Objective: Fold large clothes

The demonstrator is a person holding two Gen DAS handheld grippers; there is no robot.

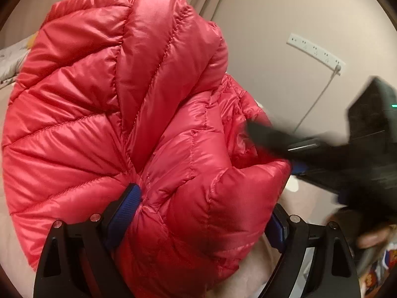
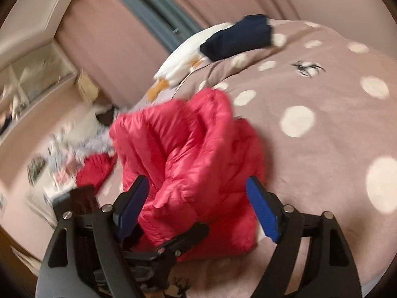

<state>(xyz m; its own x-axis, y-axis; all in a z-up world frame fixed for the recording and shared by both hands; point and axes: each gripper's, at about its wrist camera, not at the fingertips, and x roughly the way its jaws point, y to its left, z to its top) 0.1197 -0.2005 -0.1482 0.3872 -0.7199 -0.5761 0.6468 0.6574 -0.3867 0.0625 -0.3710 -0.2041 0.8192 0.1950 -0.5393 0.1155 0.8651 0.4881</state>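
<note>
Two grippers work a red puffer jacket (image 1: 119, 114) on a dotted bedspread (image 2: 322, 129): left gripper (image 1: 203, 211) clamps a thick bunch, right gripper (image 2: 198, 198) stands spread around it.

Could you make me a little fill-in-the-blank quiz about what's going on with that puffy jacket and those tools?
1. The quilted puffer jacket is coloured ____.
2. The bedspread under it is dusty pink with large white ____.
3. The pads on the fingers of each tool are coloured ____.
4. Far up the bed lies a folded garment of dark ____ colour.

Missing words: red; dots; blue; navy
</note>
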